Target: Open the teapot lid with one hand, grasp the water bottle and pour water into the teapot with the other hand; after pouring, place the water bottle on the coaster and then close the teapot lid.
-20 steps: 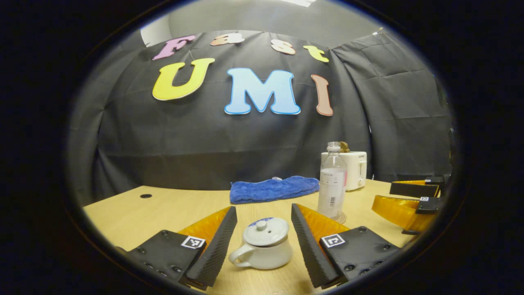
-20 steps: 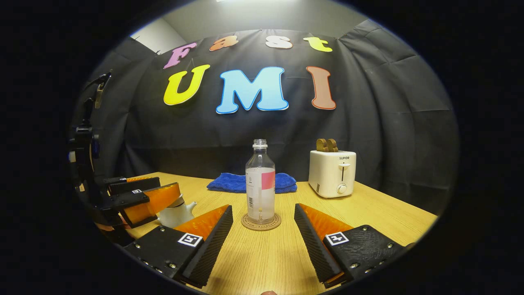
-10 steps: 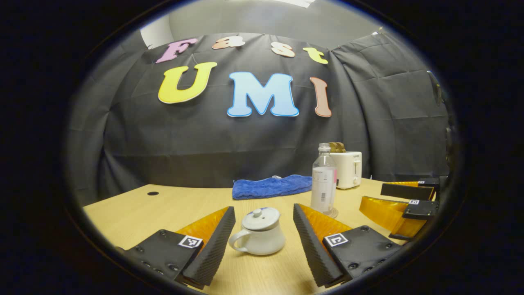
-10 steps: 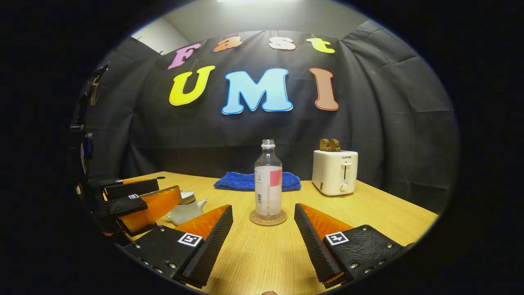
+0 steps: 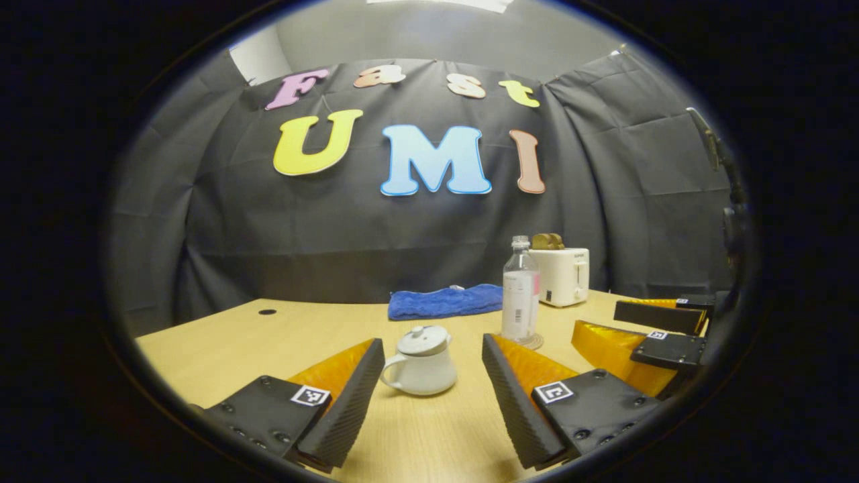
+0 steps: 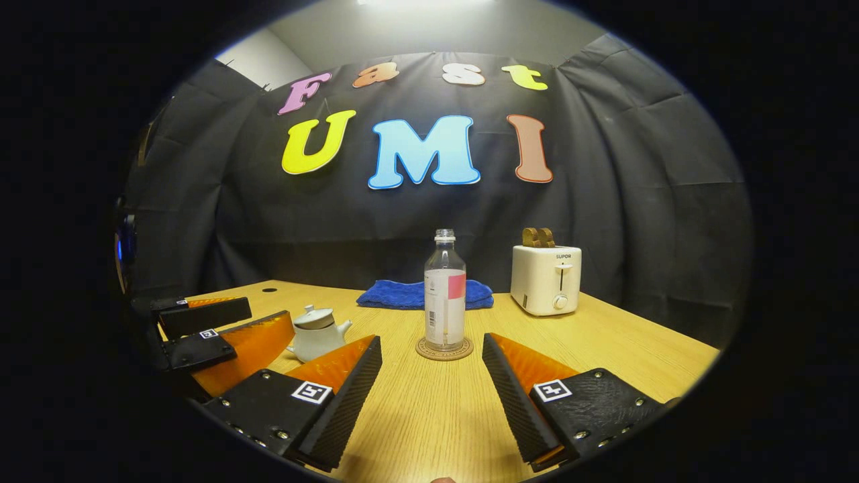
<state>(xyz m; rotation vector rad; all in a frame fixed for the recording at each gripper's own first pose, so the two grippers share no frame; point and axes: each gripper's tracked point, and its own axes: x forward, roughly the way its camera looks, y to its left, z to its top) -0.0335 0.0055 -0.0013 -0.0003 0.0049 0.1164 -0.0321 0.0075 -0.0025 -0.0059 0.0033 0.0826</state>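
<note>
A white teapot (image 5: 419,365) stands on the wooden table (image 5: 268,349) with its lid (image 5: 423,339) on. My left gripper (image 5: 432,345) is open just in front of it, one finger to each side, apart from it. A clear water bottle (image 6: 445,295), uncapped and partly filled, stands upright on a round coaster (image 6: 444,349). Short of the bottle, my right gripper (image 6: 431,341) is open and holds nothing. The teapot (image 6: 315,334) also appears at the left of the right gripper view, beside the left gripper (image 6: 268,314).
A folded blue towel (image 6: 424,294) lies at the back of the table by the wall. A white toaster (image 6: 545,280) with bread slices in it stands at the back right. A small round hole (image 5: 267,312) marks the table's back left.
Both grippers have drawn back from the table's objects. The teapot and the bottle now look smaller and farther off. Neither object has moved, and both grippers stayed open.
</note>
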